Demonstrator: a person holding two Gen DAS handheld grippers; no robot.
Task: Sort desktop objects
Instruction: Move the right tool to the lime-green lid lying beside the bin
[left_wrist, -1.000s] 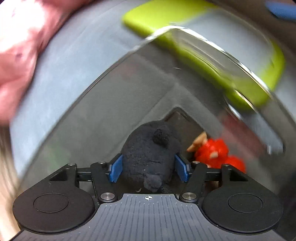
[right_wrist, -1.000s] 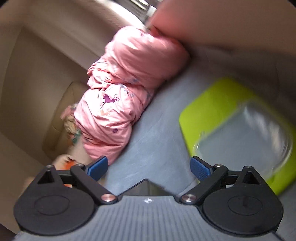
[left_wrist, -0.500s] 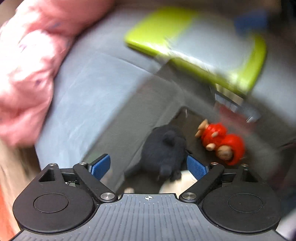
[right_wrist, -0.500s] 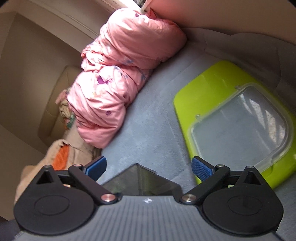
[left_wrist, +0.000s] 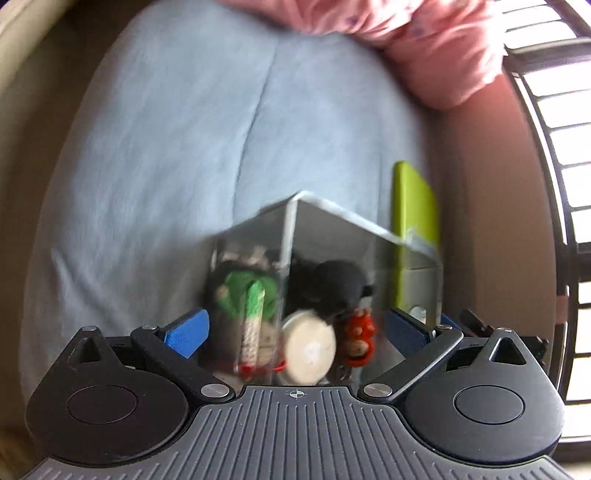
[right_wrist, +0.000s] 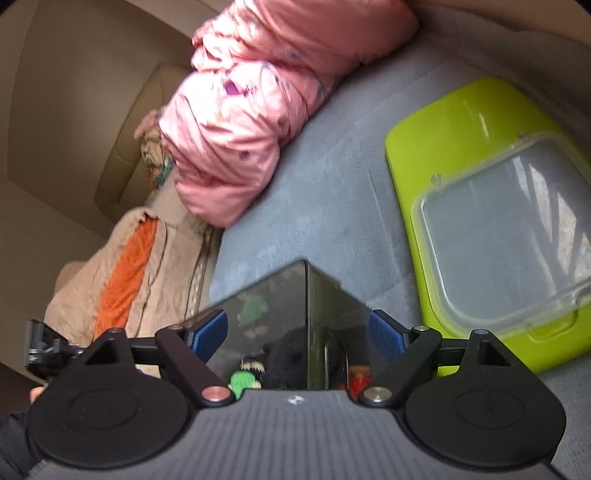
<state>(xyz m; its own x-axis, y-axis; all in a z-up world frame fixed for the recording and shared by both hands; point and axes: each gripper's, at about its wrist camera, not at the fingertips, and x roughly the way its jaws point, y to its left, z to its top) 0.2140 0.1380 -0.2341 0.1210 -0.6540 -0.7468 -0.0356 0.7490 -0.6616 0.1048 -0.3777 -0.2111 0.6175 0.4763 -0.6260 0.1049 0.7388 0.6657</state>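
Observation:
A clear plastic box (left_wrist: 332, 236) stands on the grey-blue bed sheet; it also shows in the right wrist view (right_wrist: 295, 295). Inside lie a black plush toy (left_wrist: 336, 284), a red figure (left_wrist: 356, 338), a white round disc (left_wrist: 308, 350) and a green toy (left_wrist: 247, 295). My left gripper (left_wrist: 295, 330) is open and empty, its fingers apart in front of the box. My right gripper (right_wrist: 297, 334) is open and empty, its fingers either side of the box's near corner.
A lime-green tray (right_wrist: 454, 122) carries a clear lid (right_wrist: 506, 229) at the right; the tray's edge shows behind the box (left_wrist: 413, 210). A pink quilt (right_wrist: 266, 110) lies at the back. A beige and orange cloth (right_wrist: 125, 273) lies at the left.
My left gripper opened, let go of the black plush toy inside the box, and pulled back out. My right gripper moved closer to the box corner.

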